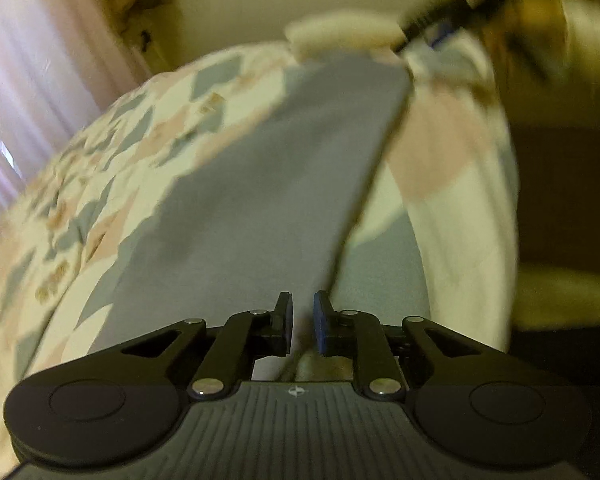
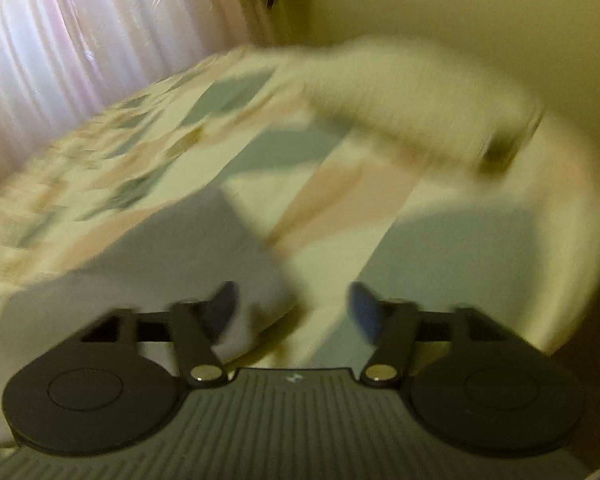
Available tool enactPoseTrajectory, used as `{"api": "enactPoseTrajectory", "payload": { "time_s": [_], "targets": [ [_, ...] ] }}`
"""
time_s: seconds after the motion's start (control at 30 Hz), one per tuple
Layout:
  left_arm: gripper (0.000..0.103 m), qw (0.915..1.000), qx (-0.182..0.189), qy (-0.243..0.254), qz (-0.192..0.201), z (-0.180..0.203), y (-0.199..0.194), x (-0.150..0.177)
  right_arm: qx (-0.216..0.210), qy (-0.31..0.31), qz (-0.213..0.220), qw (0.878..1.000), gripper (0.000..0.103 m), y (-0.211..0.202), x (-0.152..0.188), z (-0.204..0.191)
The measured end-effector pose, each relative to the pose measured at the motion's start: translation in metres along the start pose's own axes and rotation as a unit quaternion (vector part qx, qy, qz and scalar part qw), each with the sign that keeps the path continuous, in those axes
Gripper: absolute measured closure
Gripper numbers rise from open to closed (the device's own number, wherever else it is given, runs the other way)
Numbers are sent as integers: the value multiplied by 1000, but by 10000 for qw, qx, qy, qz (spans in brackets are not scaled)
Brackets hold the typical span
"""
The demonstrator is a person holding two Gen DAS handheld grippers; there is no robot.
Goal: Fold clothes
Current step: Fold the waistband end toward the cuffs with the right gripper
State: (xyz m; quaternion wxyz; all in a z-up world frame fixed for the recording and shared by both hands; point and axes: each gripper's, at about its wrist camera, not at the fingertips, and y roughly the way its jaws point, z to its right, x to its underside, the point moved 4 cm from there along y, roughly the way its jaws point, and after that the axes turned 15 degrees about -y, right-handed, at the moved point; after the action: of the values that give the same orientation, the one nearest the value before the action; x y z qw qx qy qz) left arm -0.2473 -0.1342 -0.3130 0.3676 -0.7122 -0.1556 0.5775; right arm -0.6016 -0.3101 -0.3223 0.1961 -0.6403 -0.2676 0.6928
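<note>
A grey garment lies stretched over a patterned quilt on a bed. My left gripper has its jaws nearly closed on the near edge of the garment, with cloth passing between the pads. The far end of the garment reaches the right gripper, seen blurred at the top right. In the right wrist view my right gripper is open, its jaws wide apart above a corner of the grey garment. The view is blurred by motion.
The quilt has grey, pink and cream patches. A white pillow lies at the head of the bed. Pale curtains hang at the left. The bed edge drops off at the right.
</note>
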Motion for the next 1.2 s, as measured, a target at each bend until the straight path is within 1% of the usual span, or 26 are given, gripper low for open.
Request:
{"api": "enactPoseTrajectory", "payload": {
  "time_s": [0.07,0.1,0.13,0.2,0.27,0.33,0.37,0.4,0.43,0.47,0.5,0.53,0.6,0.63,0.67,0.7,0.73,0.8,0.87,0.9,0.97,1.0,1.07,1.1,1.13,1.2],
  "targets": [
    [83,9983,173,-517,192,-32,-13,-13,573,-574,414,9958,28,-14,-14,-6],
    [81,9961,250,-792,287,-49,-17,-20,362,-666,610,9953,28,-18,-19,-10],
    [79,9930,291,-1088,356,-66,-15,-27,-61,-660,640,9957,30,-13,-23,-17],
    [62,9837,484,-1683,414,-102,0,-44,-906,-644,696,9914,35,-5,-30,-30],
    [53,9740,907,-2053,298,-128,29,-59,-1631,-585,490,9837,37,14,-34,-49],
    [46,9643,1250,-2328,196,-147,56,-74,-2168,-610,290,9739,37,35,-44,-71],
    [37,9603,1352,-2435,129,-153,71,-81,-2321,-710,254,9698,37,41,-48,-81],
    [37,9559,1461,-2546,66,-158,88,-85,-2382,-850,250,9672,37,46,-54,-89],
    [38,9513,1570,-2652,2,-163,105,-90,-2442,-990,247,9643,37,52,-59,-98],
    [55,9499,1653,-2652,-76,-162,120,-91,-2423,-1055,178,9643,37,59,-59,-102],
    [82,9528,1613,-2564,-193,-160,136,-89,-2402,-1120,109,9642,37,67,-59,-105],
    [92,9613,1395,-2359,-292,-154,149,-86,-2381,-1184,41,9640,37,74,-59,-108],
    [89,9770,768,-1973,-240,-149,168,-78,-2254,-1147,-6,9675,43,78,-56,-105],
    [90,9773,429,-2067,-153,-154,170,-74,-2146,-1046,16,9711,64,75,-54,-99],
    [88,9740,127,-2259,-78,-164,167,-71,-2037,-944,38,9745,85,72,-51,-93],
    [89,9685,-190,-2479,101,-178,153,-65,-1928,-842,60,9776,90,69,-48,-86],
    [89,9613,-503,-2694,280,-191,139,-60,-1819,-739,82,9805,90,66,-45,-80],
    [88,9448,-842,-3102,640,-210,97,-46,-1599,-534,126,9856,74,60,-40,-67],
    [86,9306,-1087,-3380,887,-209,48,-22,-1378,-328,171,9898,46,54,-34,-55],
    [83,9265,-1339,-3391,927,-202,27,-4,-1266,-225,193,9915,42,51,-31,-48],
    [77,9151,-1875,-3453,903,-191,-12,36,-1283,-546,228,9900,39,34,-22,-60],
    [77,9029,-2185,-3627,740,-190,-29,63,-1105,-648,132,9917,38,33,-16,-61],
    [77,8661,-2693,-4198,327,-198,-59,125,-752,-740,-73,9944,38,29,-3,-55],
    [78,8438,-2967,-4463,282,-204,-78,148,-579,-730,-181,9955,38,27,5,-48],
    [78,8198,-3234,-4720,237,-211,-98,170,-539,-618,-168,9965,38,21,12,-42],
    [84,7671,-3749,-5204,146,-223,-138,215,-283,-441,-216,9984,35,7,18,-30]
  ]
}}
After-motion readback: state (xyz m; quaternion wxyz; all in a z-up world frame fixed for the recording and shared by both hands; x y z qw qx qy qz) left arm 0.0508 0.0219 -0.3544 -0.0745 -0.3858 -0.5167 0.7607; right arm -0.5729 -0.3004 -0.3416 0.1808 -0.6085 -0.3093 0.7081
